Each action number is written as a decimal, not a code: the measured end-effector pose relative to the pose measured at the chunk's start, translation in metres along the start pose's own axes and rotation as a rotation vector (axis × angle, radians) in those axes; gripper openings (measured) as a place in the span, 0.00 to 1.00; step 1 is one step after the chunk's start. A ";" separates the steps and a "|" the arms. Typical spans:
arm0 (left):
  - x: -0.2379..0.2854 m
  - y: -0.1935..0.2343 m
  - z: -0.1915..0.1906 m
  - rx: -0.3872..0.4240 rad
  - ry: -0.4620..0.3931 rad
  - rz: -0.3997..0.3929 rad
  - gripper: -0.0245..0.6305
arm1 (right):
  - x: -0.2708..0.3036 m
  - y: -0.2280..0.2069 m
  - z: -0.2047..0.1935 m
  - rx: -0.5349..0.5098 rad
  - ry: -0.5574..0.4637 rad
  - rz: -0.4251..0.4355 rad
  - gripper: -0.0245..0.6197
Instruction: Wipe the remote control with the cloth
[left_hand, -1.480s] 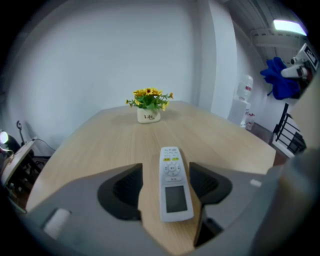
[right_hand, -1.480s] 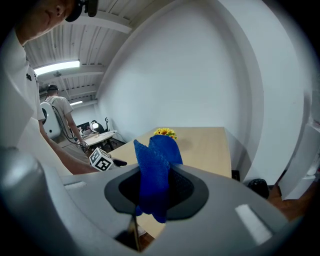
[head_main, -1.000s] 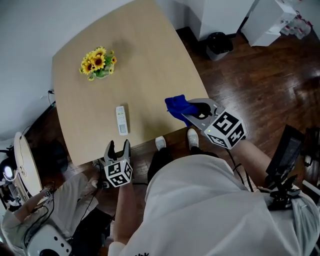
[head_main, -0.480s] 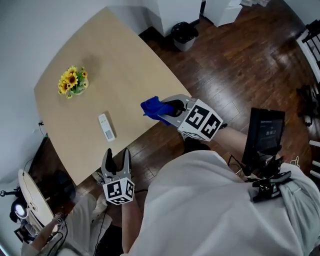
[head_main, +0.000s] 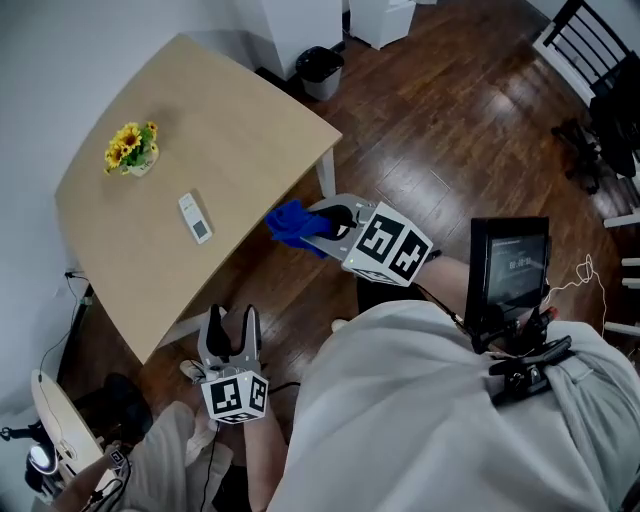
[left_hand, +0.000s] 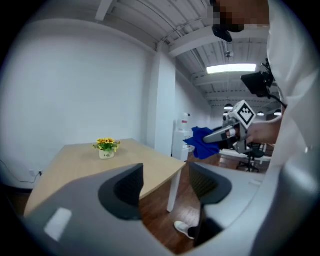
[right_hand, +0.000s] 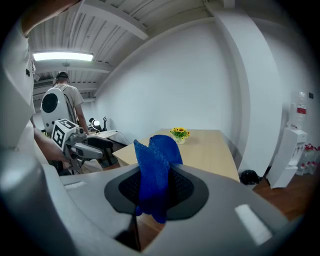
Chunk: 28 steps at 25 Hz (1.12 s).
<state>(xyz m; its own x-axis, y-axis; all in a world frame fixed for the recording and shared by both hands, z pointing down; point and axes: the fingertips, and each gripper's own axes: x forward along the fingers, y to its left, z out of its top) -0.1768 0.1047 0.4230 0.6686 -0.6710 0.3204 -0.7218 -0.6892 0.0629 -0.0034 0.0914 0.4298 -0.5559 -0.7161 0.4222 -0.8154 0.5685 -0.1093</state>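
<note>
Containers: a small pot (head_main: 138, 167) at the far side of the table holds yellow flowers (head_main: 127, 142). A dark bin (head_main: 320, 67) stands on the floor beyond the table's corner; I cannot tell what is in it.

Surface and room: a pale wood table (head_main: 235, 115) with a curved edge stands on a dark plank floor (head_main: 440, 130), with a white wall (left_hand: 75, 95) behind it.

Task item: the remote control (head_main: 194, 217) lies flat on the table, between the flowers and the near edge. Its long axis runs from the flower side toward that edge. I cannot tell which end carries the buttons.

My right claw (head_main: 328, 220) is clamped on the blue cloth (head_main: 290, 224), which stands up bunched between the jaws. It hangs over the floor just off the table's edge, well apart from the remote.

My left claw (head_main: 231, 322) has its jaws spread with nothing between them. It is low over the floor, short of the table.
</note>
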 end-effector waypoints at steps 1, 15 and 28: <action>-0.009 -0.008 -0.002 -0.008 0.001 -0.021 0.51 | -0.009 0.014 -0.007 0.004 0.013 -0.005 0.17; -0.041 -0.106 0.003 0.004 -0.027 -0.094 0.49 | -0.117 0.045 -0.032 -0.004 0.010 -0.034 0.17; -0.029 -0.226 0.028 0.021 -0.029 -0.052 0.49 | -0.215 0.015 -0.050 -0.034 -0.029 0.039 0.17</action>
<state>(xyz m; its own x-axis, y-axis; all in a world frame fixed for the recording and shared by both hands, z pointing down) -0.0287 0.2724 0.3730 0.7104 -0.6417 0.2893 -0.6822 -0.7289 0.0584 0.1124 0.2744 0.3825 -0.5922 -0.7039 0.3921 -0.7872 0.6094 -0.0948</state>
